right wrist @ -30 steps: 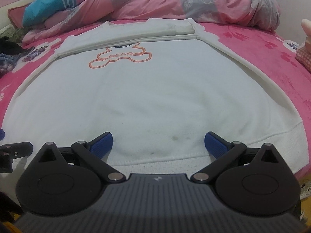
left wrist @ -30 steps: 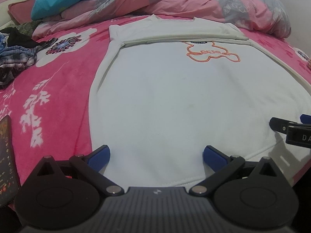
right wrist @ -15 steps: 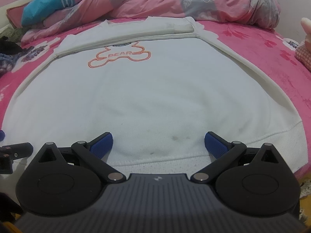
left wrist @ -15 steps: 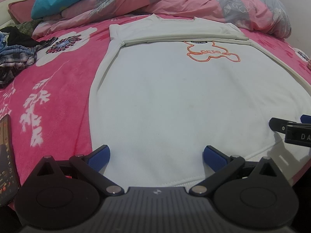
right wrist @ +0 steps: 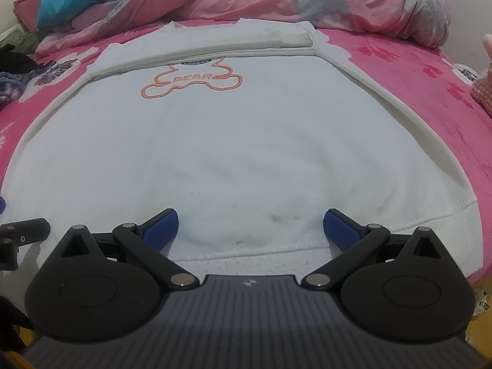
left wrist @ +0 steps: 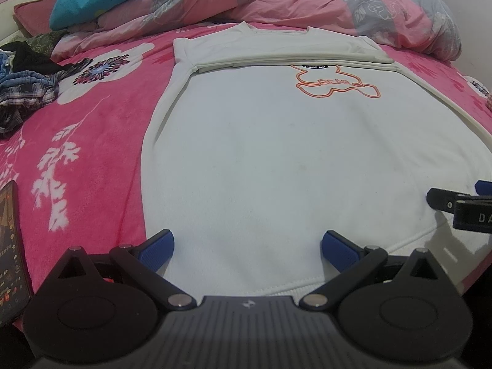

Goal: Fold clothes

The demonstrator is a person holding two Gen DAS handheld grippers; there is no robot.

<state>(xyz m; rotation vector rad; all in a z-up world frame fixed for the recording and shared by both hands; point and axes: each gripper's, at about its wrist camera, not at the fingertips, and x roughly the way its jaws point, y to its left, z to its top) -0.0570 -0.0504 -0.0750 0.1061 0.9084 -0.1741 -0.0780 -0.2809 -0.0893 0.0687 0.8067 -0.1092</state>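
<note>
phone [left wrist: 12, 246] cropped at left edge, its screen text too small to read

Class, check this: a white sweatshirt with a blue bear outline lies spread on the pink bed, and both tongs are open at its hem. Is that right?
One detail is wrong. The bear outline on the white sweatshirt is orange, not blue, as the right wrist view shows. The rest stands: left tongs and right tongs are open at the hem.

Under me is a bed covered by a bright pink blanket [left wrist: 101, 141] with white flower prints. Lying directly on it: a white sweatshirt [left wrist: 276, 160] spread flat, a rumpled pink and grey quilt [left wrist: 307, 6] along the far edge, a heap of dark clothes [left wrist: 21, 83] at left, a phone [left wrist: 12, 246] near left.
</note>
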